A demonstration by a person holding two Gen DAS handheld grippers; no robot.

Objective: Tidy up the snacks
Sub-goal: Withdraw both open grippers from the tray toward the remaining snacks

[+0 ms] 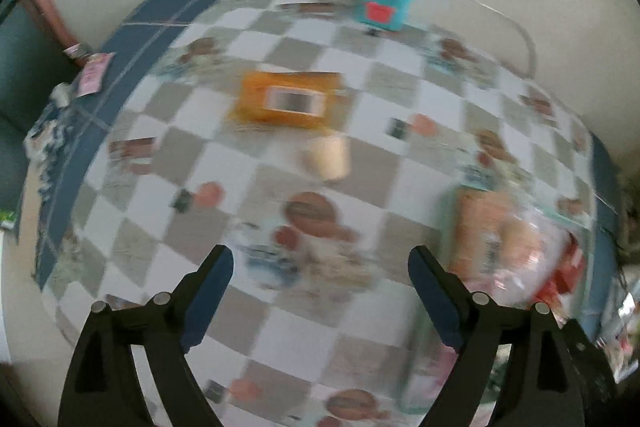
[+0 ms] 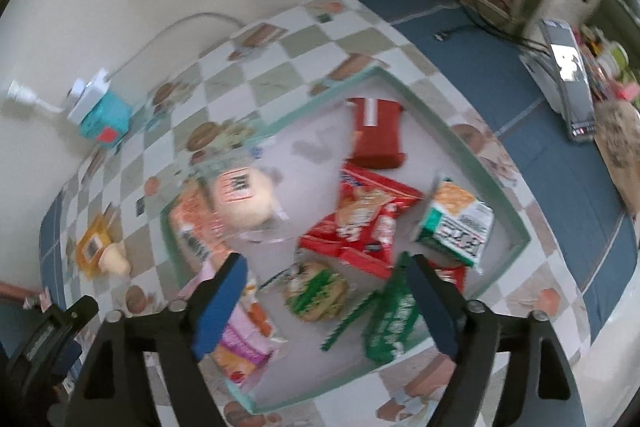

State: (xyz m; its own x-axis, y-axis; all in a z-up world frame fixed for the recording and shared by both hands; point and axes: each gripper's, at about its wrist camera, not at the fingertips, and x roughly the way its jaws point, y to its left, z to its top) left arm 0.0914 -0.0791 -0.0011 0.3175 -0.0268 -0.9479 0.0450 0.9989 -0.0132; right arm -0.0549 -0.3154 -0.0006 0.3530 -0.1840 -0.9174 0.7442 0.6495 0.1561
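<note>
In the right wrist view a shallow tray with a teal rim (image 2: 320, 103) holds several snacks: a red pouch (image 2: 378, 133), a red snack bag (image 2: 366, 223), a white and orange box (image 2: 456, 223), a round green-wrapped cookie (image 2: 318, 291), a green bag (image 2: 394, 323) and a clear bag with a bun (image 2: 244, 199). My right gripper (image 2: 325, 259) hangs open above the cookie, holding nothing. An orange packet (image 1: 286, 101) and a small beige item (image 1: 328, 157) lie on the checkered cloth outside the tray. My left gripper (image 1: 320, 253) is open and empty over the cloth, short of them.
A teal box (image 1: 380, 1) with a white power adapter and cable on it stands at the table's far edge by the wall. The tray's packets (image 1: 512, 247) show blurred at the right of the left wrist view. A dark device (image 2: 572, 87) lies on the blue border.
</note>
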